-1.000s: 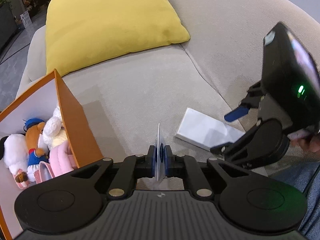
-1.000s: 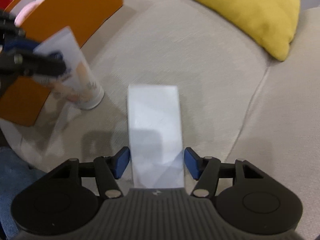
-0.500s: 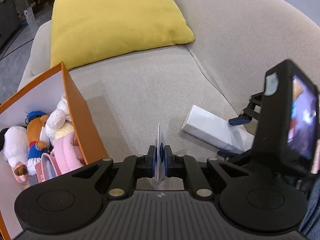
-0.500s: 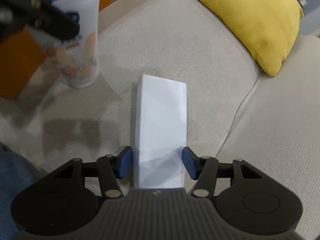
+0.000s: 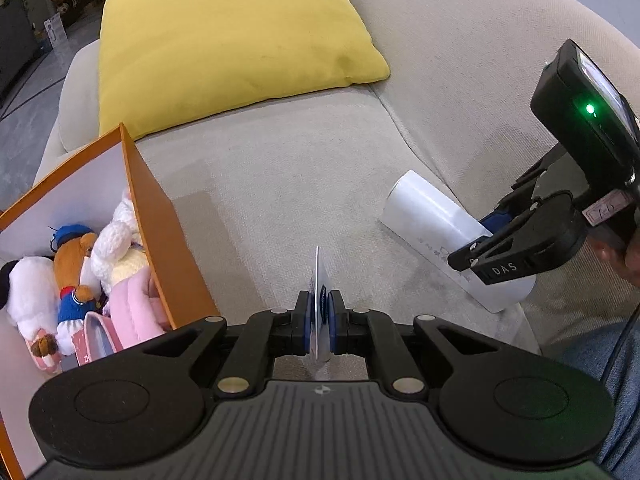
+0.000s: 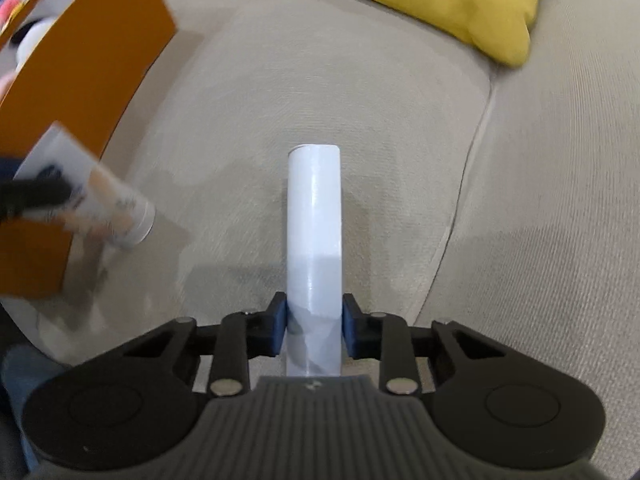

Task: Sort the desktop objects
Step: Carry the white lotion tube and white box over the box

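On the beige sofa seat (image 5: pixel 288 184), your left tool (image 5: pixel 319 322) is clamped on the flattened crimp end of a white cosmetic tube (image 5: pixel 319 280), which shows edge-on between the blue pads in the left wrist view; in the right wrist view the same tube (image 6: pixel 108 204) appears at the left, blurred, cap end toward the cushion, just in front of the orange wall of the box. Your right tool (image 6: pixel 314 330) has its jaws closing around a white bottle (image 6: pixel 314 220), and the blue pads (image 6: pixel 278 328) stand at both flanks of it; from the frames they appear to touch its sides, though the last sliver of gap cannot be judged. That bottle lies along the line of the tool, its far end pointing toward the seam between seat and backrest, and in the left wrist view it (image 5: pixel 436 224) is raised at an angle with its far end lifted off the seat. You hold the right tool in a hand (image 5: pixel 624 256) seen at the right edge. An orange box (image 5: pixel 160 240) stands on the seat at the left, open at the top, holding plush toys (image 5: pixel 80 264) packed together against its near wall. A yellow pillow (image 5: pixel 224 36) rests at the back of the seat, behind the box, well apart from both tools.
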The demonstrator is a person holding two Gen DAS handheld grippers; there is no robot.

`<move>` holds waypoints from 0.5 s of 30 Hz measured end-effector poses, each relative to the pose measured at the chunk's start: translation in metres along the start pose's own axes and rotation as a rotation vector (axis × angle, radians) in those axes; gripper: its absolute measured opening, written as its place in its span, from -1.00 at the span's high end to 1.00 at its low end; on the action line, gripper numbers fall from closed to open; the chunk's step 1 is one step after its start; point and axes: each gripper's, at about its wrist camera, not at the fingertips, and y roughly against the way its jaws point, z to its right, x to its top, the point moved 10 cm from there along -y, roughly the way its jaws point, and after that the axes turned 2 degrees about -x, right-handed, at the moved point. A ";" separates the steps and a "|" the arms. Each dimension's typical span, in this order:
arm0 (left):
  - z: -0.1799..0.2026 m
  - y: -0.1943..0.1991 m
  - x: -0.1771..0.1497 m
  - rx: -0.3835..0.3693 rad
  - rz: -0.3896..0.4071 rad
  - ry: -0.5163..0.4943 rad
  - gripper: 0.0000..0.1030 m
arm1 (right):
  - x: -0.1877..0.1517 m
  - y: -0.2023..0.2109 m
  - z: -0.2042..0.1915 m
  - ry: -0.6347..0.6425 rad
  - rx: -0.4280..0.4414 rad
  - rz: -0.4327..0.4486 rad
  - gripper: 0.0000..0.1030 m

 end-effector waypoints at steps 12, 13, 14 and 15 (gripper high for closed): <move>-0.002 0.041 -0.003 -0.062 0.085 0.068 0.84 | -0.011 0.000 -0.007 0.036 -0.040 0.036 0.42; -0.003 0.049 -0.002 -0.067 0.098 0.066 0.84 | -0.011 0.010 -0.011 0.035 -0.037 0.045 0.42; -0.003 0.059 -0.002 -0.073 0.113 0.065 0.84 | -0.008 0.017 -0.012 0.033 -0.035 0.060 0.42; -0.004 0.069 -0.001 -0.078 0.127 0.066 0.84 | -0.001 0.022 -0.011 0.030 -0.033 0.078 0.42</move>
